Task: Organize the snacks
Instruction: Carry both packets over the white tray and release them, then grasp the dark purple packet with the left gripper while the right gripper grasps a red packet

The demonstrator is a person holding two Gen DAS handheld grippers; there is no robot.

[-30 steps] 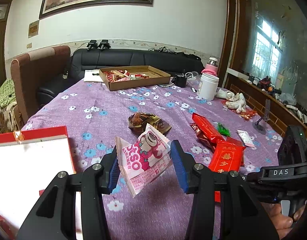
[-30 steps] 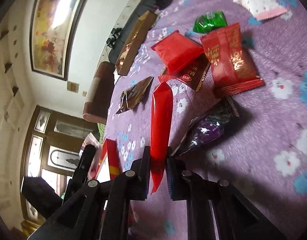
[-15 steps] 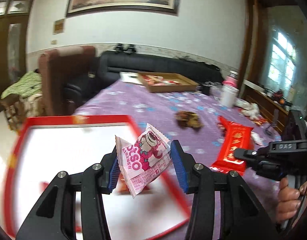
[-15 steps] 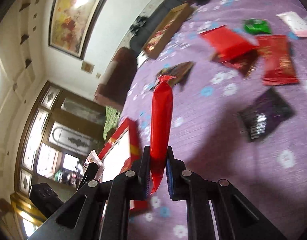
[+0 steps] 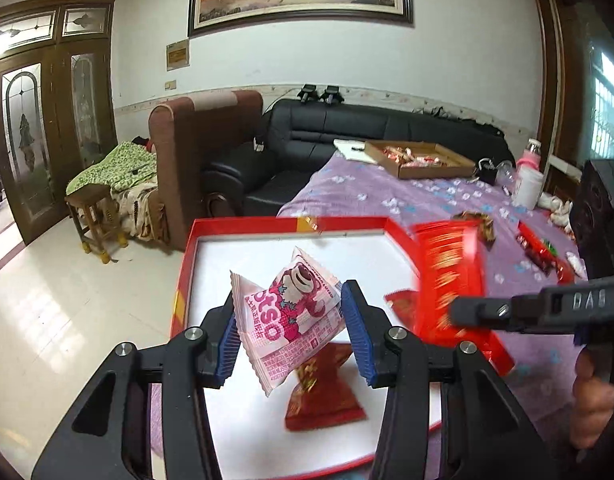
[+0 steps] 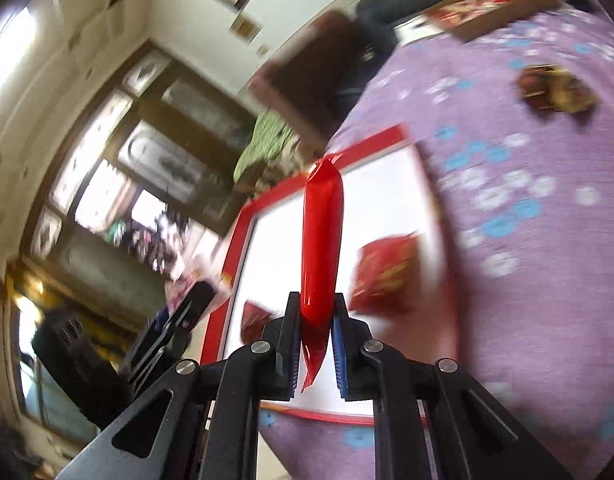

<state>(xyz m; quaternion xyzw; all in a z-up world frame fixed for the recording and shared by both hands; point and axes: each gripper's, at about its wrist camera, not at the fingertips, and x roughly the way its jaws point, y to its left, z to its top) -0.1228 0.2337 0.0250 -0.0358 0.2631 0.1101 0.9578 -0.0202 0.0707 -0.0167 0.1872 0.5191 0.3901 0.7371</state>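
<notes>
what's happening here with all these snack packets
A person is sorting snacks with a gripper in each hand. The left gripper holds a pink Lotso snack packet above the red-rimmed white tray. The right gripper is clamped on a red snack packet over the same tray. Red packets already lie in it; more snacks remain on the purple floral tablecloth.

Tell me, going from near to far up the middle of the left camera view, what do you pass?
Left tool gripping the pink snack packet → red-rimmed white tray → purple flowered tablecloth → cardboard box of snacks → black sofa.
</notes>
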